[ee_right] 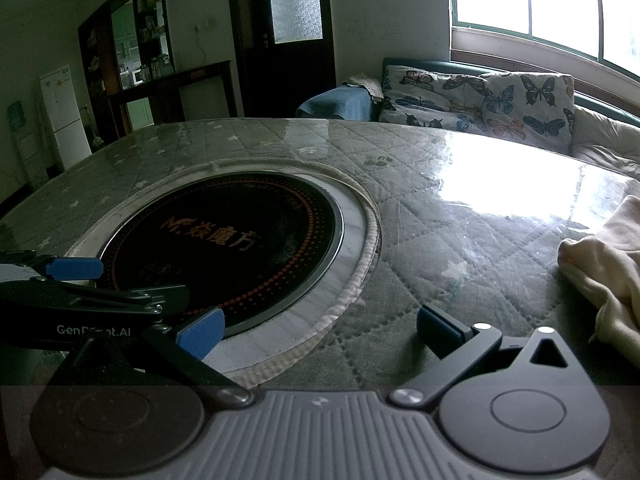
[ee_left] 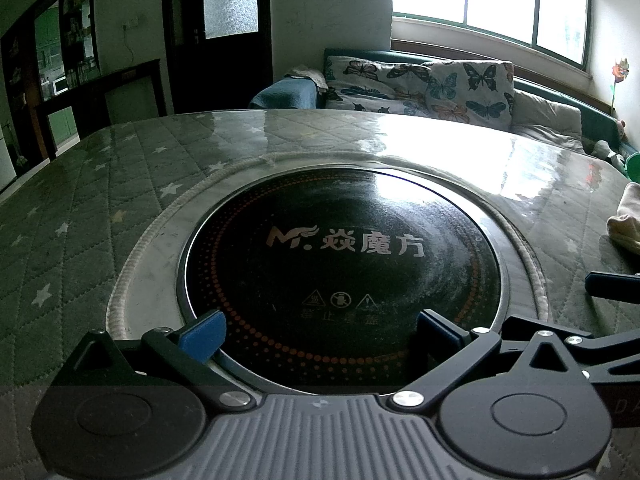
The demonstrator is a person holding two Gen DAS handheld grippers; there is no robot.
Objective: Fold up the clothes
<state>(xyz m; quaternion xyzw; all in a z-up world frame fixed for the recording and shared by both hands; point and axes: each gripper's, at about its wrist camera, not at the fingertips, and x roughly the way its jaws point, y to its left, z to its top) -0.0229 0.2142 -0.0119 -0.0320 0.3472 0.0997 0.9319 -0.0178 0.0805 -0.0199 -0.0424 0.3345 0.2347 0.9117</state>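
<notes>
Two grippers, left gripper (ee_left: 320,336) and right gripper (ee_right: 320,330), spread (empty), cream garment (ee_right: 612,280) beside.

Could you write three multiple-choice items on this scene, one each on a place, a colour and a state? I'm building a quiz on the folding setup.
1. Where does the cloth lie, seen from the right gripper?
A. to its right on the table
B. on the cooktop
C. on the sofa

2. What colour are the pads on the fingers?
A. red
B. blue
C. white

3. What state is the left gripper in?
A. shut on the cloth
B. shut on nothing
C. open

Answers:
1. A: the cloth sits at the right edge of the table, clear of the cooktop.
2. B: both pads show blue.
3. C: its fingers stand wide apart over the cooktop, holding nothing.
</notes>
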